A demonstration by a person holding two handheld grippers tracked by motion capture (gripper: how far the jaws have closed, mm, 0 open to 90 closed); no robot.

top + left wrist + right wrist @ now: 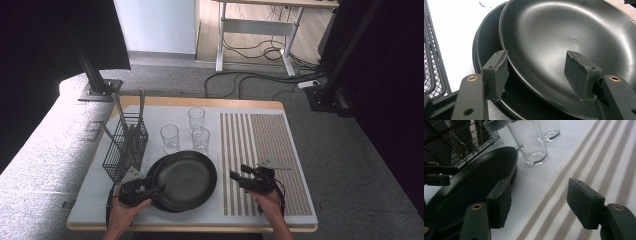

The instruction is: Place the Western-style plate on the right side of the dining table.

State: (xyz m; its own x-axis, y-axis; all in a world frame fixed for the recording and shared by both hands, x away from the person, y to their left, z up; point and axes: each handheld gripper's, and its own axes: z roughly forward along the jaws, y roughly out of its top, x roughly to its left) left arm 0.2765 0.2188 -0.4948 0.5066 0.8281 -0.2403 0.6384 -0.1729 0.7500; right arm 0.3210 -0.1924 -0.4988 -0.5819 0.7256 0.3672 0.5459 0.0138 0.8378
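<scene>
Left gripper (536,72) jaws apart, straddling top plate (574,37) rim, pads not pressing. Right gripper (539,202) jaws apart, nothing between, over striped mat (599,157) beside plate.

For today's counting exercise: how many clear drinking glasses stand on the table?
3. One glass stands farthest back, one to the left beside the wire basket, and one just behind the black plates. None seems hidden.
</scene>
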